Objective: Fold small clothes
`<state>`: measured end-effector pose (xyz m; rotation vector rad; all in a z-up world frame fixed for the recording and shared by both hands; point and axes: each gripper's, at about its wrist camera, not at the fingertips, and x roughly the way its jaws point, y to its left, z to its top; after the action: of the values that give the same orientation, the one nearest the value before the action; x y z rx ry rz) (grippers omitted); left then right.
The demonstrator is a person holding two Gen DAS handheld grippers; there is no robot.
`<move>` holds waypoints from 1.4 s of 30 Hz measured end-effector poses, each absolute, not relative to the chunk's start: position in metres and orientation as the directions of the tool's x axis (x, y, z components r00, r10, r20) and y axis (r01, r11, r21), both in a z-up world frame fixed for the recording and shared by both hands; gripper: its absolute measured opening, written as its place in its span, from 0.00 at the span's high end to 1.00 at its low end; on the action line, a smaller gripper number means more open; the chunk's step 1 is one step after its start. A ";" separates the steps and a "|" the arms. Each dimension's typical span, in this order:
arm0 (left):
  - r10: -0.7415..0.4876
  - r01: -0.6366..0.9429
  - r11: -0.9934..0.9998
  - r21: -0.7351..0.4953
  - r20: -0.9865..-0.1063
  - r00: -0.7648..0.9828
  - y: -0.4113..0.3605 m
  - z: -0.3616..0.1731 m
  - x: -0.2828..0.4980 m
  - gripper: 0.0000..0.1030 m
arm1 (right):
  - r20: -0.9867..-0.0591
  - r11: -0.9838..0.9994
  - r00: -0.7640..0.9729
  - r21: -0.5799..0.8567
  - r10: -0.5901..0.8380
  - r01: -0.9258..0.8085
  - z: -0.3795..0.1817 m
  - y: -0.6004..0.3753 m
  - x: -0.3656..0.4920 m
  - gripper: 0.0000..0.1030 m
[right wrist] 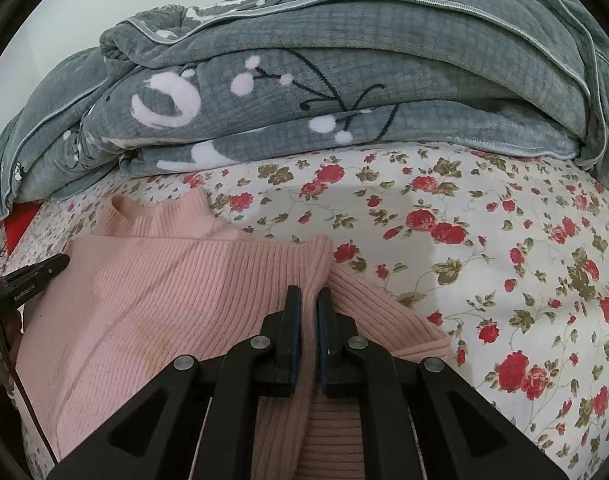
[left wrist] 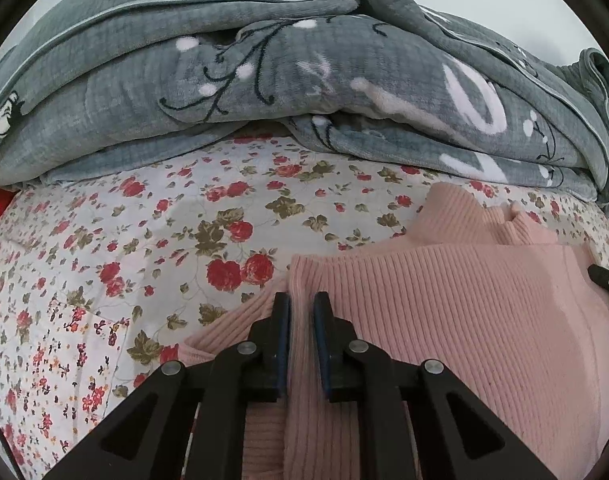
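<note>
A pink ribbed sweater (left wrist: pixel 464 312) lies on the flowered bedsheet (left wrist: pixel 164 220), its collar (left wrist: pixel 484 216) toward the blanket. My left gripper (left wrist: pixel 302 300) is shut on the sweater's left edge, a fold of knit pinched between its fingers. My right gripper (right wrist: pixel 310 294) is shut on the sweater's (right wrist: pixel 164 300) right edge in the same way. The sweater body is raised between the two grippers. The right gripper's tip shows at the far right of the left wrist view (left wrist: pixel 608 280); the left gripper's tip shows at the far left of the right wrist view (right wrist: pixel 36 276).
A thick grey blanket (left wrist: pixel 264 60) with white and black flower print is piled along the back of the bed, also in the right wrist view (right wrist: pixel 344 80). A red item (right wrist: pixel 18 224) peeks out at the bed's left edge.
</note>
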<state>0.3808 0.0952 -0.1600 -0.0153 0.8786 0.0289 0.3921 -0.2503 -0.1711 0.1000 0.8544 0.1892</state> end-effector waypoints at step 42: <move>0.005 -0.014 1.000 -0.004 -0.775 0.631 0.095 -0.162 0.382 0.85 | -0.744 0.976 0.631 0.171 0.219 -0.137 -0.172 -0.251 0.396 0.92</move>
<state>0.3818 0.0953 -0.1624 -0.0104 0.8874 0.0112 0.3961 -0.2510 -0.1721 0.1021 0.8647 0.2040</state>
